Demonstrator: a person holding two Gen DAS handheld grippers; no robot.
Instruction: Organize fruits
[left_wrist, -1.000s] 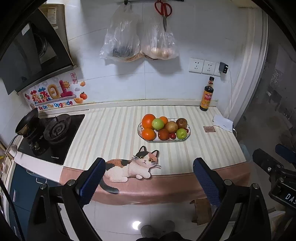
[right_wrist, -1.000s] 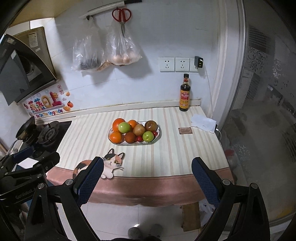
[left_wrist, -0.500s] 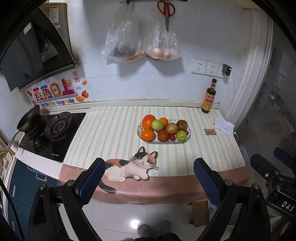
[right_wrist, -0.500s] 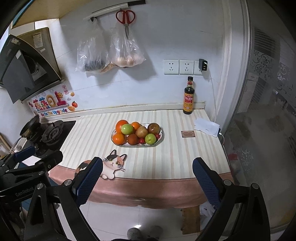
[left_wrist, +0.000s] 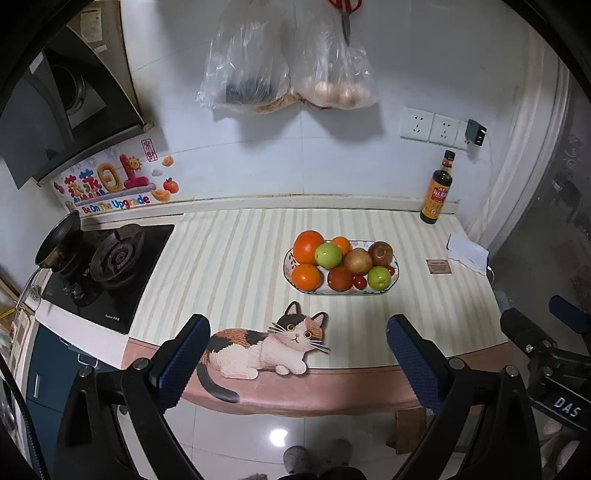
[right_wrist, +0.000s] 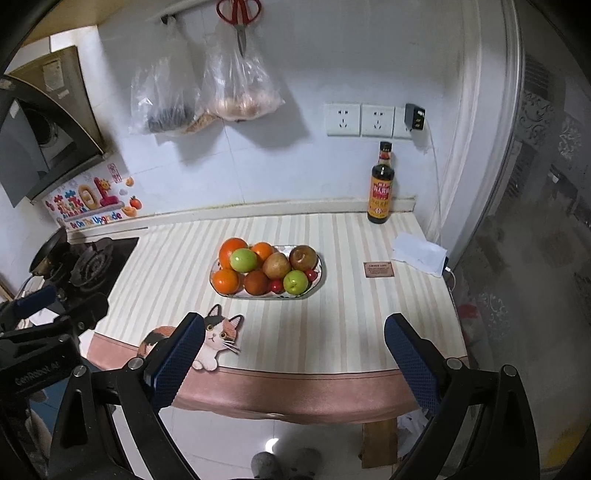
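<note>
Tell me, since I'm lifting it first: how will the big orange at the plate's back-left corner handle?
The big round orange will probably roll if nudged. It looks firm, so a grip should hold. The green apple leans against it and may shift on the oval plate.

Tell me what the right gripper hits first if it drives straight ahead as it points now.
Probably the striped countertop just short of the fruit plate. The right gripper is open, held off the counter's front edge with nothing between; depth is uncertain, so it might reach the green apple first.
</note>
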